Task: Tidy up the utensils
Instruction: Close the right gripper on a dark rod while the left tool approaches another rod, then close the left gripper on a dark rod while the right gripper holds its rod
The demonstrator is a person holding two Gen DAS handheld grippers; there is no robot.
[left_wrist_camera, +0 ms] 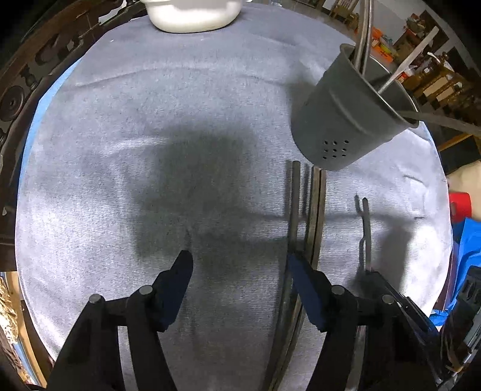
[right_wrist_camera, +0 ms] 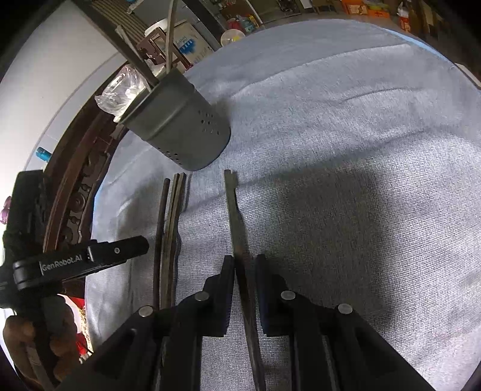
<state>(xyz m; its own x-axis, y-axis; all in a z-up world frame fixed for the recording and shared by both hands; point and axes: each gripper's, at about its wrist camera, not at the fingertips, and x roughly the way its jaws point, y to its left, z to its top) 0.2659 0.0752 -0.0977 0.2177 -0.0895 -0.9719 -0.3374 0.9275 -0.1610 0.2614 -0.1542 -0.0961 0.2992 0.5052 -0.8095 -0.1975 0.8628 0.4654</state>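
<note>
A grey perforated cup (left_wrist_camera: 345,114) (right_wrist_camera: 183,126) stands on the grey-blue cloth (left_wrist_camera: 150,105) with a few utensils sticking out of it. In front of the cup, dark chopsticks (left_wrist_camera: 315,210) (right_wrist_camera: 170,225) lie side by side on the cloth. My left gripper (left_wrist_camera: 239,260) is open above the cloth with nothing between its fingers. Its right finger (left_wrist_camera: 303,285) hovers over the chopsticks. One of its fingers (right_wrist_camera: 120,249) also shows at the left of the right wrist view. My right gripper (right_wrist_camera: 245,264) is shut on a dark slim utensil (right_wrist_camera: 233,210) (left_wrist_camera: 366,234) that points toward the cup.
A white tub (left_wrist_camera: 192,15) sits at the far edge of the cloth. A carved dark wooden table rim (right_wrist_camera: 75,195) runs beside the chopsticks, with a clear plastic bag (right_wrist_camera: 117,93) behind the cup. A person's hand (right_wrist_camera: 18,334) holds the left gripper.
</note>
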